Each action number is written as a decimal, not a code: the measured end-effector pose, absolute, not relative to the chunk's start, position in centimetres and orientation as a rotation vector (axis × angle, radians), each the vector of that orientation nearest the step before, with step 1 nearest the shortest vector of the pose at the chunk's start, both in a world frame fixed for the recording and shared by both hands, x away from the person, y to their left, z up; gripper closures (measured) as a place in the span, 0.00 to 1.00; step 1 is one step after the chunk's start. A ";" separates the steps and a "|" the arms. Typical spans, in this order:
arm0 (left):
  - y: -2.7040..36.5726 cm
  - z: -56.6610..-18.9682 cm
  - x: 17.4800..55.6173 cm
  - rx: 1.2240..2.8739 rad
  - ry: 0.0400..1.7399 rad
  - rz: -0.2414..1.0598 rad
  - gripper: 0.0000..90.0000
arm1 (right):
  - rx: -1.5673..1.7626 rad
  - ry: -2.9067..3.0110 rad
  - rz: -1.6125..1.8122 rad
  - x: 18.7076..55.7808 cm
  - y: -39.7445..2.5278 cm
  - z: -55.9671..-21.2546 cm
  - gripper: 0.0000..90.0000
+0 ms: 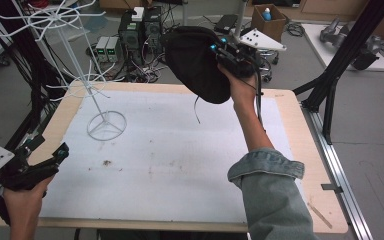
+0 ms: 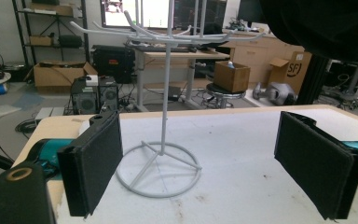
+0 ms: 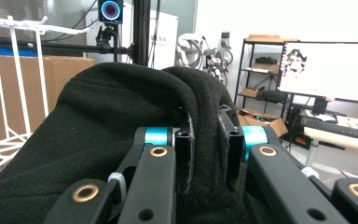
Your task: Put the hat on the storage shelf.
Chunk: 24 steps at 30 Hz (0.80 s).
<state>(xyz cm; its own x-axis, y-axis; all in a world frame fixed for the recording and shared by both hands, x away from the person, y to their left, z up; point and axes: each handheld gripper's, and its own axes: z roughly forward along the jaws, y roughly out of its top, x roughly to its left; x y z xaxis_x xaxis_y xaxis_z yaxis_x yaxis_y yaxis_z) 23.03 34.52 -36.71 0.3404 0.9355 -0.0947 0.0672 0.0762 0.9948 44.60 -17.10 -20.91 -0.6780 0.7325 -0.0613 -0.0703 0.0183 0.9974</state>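
1. The right tool (image 1: 219, 50) is raised high above the far side of the tabletop (image 1: 290, 130); its jaws are closed tight on a fold of a black fabric hat (image 1: 197, 62); in the right gripper view the black cloth (image 3: 98, 135) is pinched between the two pads and bulges up and over them.
2. The hat hangs from that tool to its left and below it, clear of the tabletop; a thin black cord (image 1: 196, 110) dangles from its lower edge.
3. The left tool (image 1: 45, 160) is held low at the near-left corner of the tabletop; its jaws stand wide apart and hold nothing; in the left gripper view the two pads (image 2: 93, 163) frame open tabletop.
4. A white wire display stand (image 1: 105, 120) stands ahead of the left tool, on the far-left part of the tabletop; its round base (image 2: 158, 170) rests flat on the white mat between that tool's jaws as seen from its camera; its hooked arms (image 2: 168, 35) spread out at the top of the pole.
5. The stand is well to the left of the right tool, and the hat does not touch it.
6. The person's right forearm wears a denim sleeve (image 1: 272, 185).
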 end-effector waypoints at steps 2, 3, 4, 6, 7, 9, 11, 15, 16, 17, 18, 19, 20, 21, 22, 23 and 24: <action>34.6 -36.7 23.0 1.329 1.024 0.862 0.17 | 0.667 1.699 1.720 44.9 -16.6 -20.3 0.89; 34.6 -36.8 23.0 1.329 1.022 0.860 0.17 | 0.665 1.700 1.722 45.0 -16.4 -20.0 0.89; 34.6 -36.8 23.0 1.330 1.020 0.859 0.17 | 0.658 1.699 1.724 45.1 -16.2 -19.7 0.89; 34.5 -36.8 23.1 1.336 1.016 0.856 0.17 | 0.650 1.701 1.727 45.3 -15.7 -19.0 0.89; 34.4 -36.8 23.1 1.334 1.016 0.854 0.17 | 0.648 1.697 1.728 45.3 -15.5 -18.7 0.89; 34.3 -36.8 23.2 1.339 1.013 0.851 0.17 | 0.638 1.695 1.736 45.5 -15.1 -18.0 0.89; 34.2 -36.9 23.2 1.345 1.009 0.848 0.17 | 0.638 1.699 1.739 45.7 -14.8 -17.3 0.89; 34.0 -36.9 23.3 1.350 1.008 0.844 0.17 | 0.622 1.685 1.749 46.0 -14.1 -15.9 0.89; 34.0 -36.9 23.3 1.354 1.005 0.844 0.17 | 0.621 1.679 1.750 46.0 -14.0 -15.7 0.89; 33.9 -36.9 23.3 1.354 1.005 0.844 0.17 | 0.617 1.677 1.762 46.0 -13.7 -15.3 0.89; 33.9 -36.9 23.3 1.354 1.005 0.842 0.17 | 0.618 1.675 1.767 46.0 -13.5 -15.0 0.89; 33.8 -36.9 23.3 1.358 1.003 0.841 0.17 | 0.618 1.673 1.767 46.1 -13.3 -14.6 0.89; 33.7 -36.9 23.3 1.357 1.002 0.839 0.17 | 0.616 1.669 1.774 46.1 -13.1 -14.3 0.89; 33.7 -36.9 23.3 1.360 0.999 0.839 0.17 | 0.615 1.667 1.781 46.1 -12.8 -14.0 0.89; 33.7 -36.9 23.3 1.360 0.999 0.837 0.17 | 0.616 1.665 1.785 46.1 -12.6 -13.7 0.89; 33.6 -36.9 23.3 1.361 0.999 0.837 0.17 | 0.615 1.662 1.791 46.2 -12.4 -13.4 0.89; 33.6 -36.9 23.3 1.360 0.999 0.837 0.17 | 0.613 1.660 1.794 46.2 -12.1 -13.1 0.89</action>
